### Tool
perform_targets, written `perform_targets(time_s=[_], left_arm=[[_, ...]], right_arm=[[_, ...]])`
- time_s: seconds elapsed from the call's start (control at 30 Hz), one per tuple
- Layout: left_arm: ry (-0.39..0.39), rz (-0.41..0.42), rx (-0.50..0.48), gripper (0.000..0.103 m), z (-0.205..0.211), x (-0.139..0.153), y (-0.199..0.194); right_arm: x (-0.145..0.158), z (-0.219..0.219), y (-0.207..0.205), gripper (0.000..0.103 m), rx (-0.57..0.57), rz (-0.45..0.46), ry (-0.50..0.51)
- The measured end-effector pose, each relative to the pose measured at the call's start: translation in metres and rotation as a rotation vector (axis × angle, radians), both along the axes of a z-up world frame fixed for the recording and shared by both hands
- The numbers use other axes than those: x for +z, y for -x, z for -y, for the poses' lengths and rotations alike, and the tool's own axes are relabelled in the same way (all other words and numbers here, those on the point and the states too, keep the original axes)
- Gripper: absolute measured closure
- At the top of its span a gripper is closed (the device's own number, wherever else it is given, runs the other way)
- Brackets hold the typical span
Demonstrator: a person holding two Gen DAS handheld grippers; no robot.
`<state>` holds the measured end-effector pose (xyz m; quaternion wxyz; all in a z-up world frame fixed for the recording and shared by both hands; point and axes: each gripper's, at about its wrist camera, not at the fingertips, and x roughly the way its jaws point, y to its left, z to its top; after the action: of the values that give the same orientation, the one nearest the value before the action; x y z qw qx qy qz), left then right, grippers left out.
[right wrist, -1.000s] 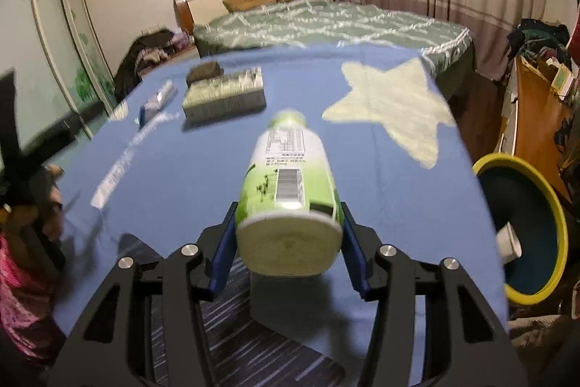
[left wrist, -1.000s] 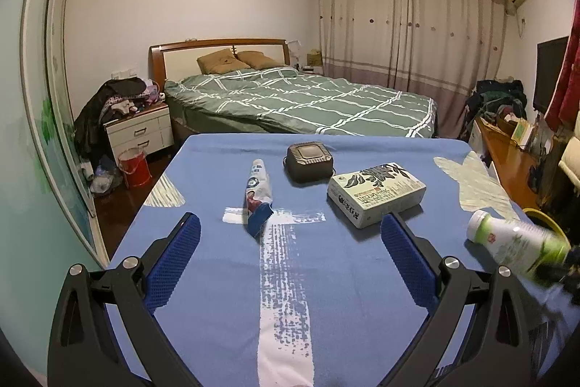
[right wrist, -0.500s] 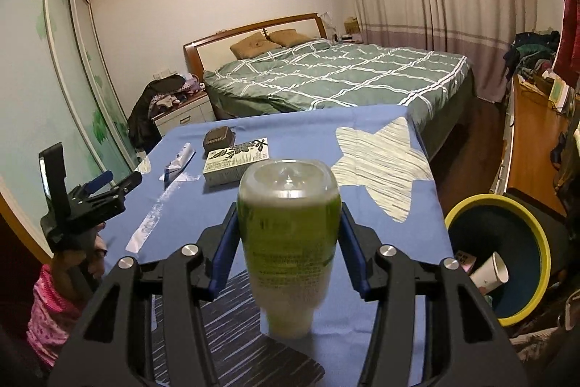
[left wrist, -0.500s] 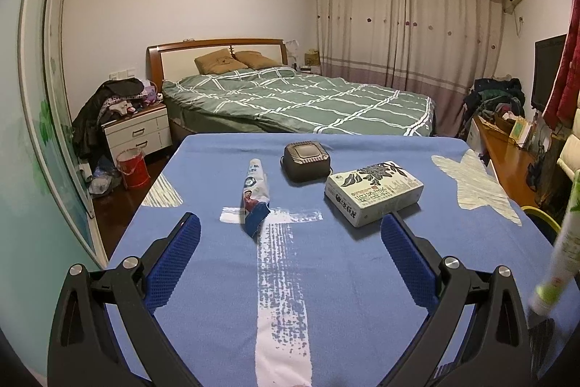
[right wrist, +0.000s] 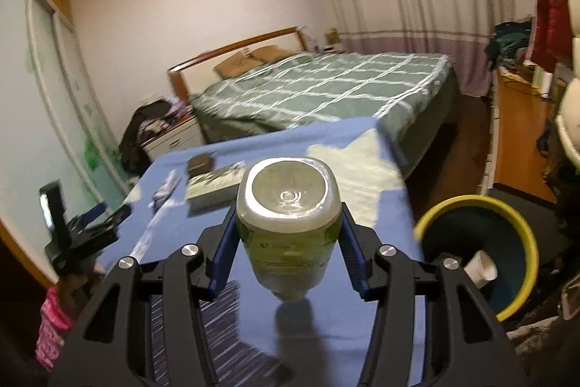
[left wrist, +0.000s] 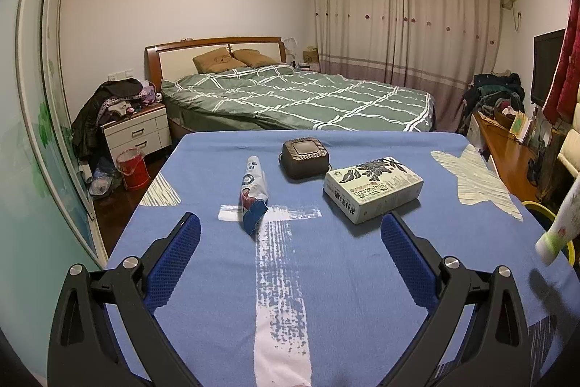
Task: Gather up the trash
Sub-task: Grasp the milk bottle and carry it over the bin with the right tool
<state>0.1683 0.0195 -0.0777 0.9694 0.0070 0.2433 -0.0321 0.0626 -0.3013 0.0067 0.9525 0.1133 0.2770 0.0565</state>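
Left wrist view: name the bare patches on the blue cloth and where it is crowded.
Bare: the near stretch between the left tongs and the wrapper; the strip between the box and the pale star. Crowded: the middle, where wrapper, dark case and box sit close.

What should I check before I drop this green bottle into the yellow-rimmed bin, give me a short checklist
1. Right gripper clamped on the green bottle: ok, pads press both sides.
2. Bottle clear of the blue table: ok, shadow beneath it.
3. Bottle above the bin: not ok, the bin sits off to the right.
4. Bin mouth open with room: ok, only a paper cup shows inside.
5. Bottle cap closed: cannot tell, it points down.
6. Left gripper out of the way: ok, open and empty.
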Motion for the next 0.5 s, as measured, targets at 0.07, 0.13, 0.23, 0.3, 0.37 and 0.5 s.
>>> perform_targets(time_s=[0.07,0.13,0.23,0.3,0.37,0.5], left_arm=[[0.0,-0.001,0.0,0.005,0.0,0.0,0.0],[0.002,-0.002,-0.001,0.005,0.0,0.0,0.0],[-0.002,-0.006,-0.006,0.005,0.001,-0.002,-0.001],[-0.006,-0.011,-0.008,0.005,0.002,-0.003,-0.001],[-0.009,-0.015,-0.011,0.005,0.004,-0.003,-0.002],[-0.012,-0.023,-0.013,0.005,0.004,-0.005,-0.004]], right_arm=[[0.003,0.017,0.0,0.053,-0.067,0.008,0.01],[0.003,0.035,0.001,0.053,-0.135,0.011,0.025],[-0.001,0.068,0.001,0.053,-0.254,-0.006,0.052],[-0.004,0.083,0.001,0.053,-0.308,-0.021,0.065],[-0.011,0.099,-0.001,0.053,-0.371,-0.044,0.094],[-0.026,0.123,-0.009,0.052,-0.431,-0.085,0.109]])
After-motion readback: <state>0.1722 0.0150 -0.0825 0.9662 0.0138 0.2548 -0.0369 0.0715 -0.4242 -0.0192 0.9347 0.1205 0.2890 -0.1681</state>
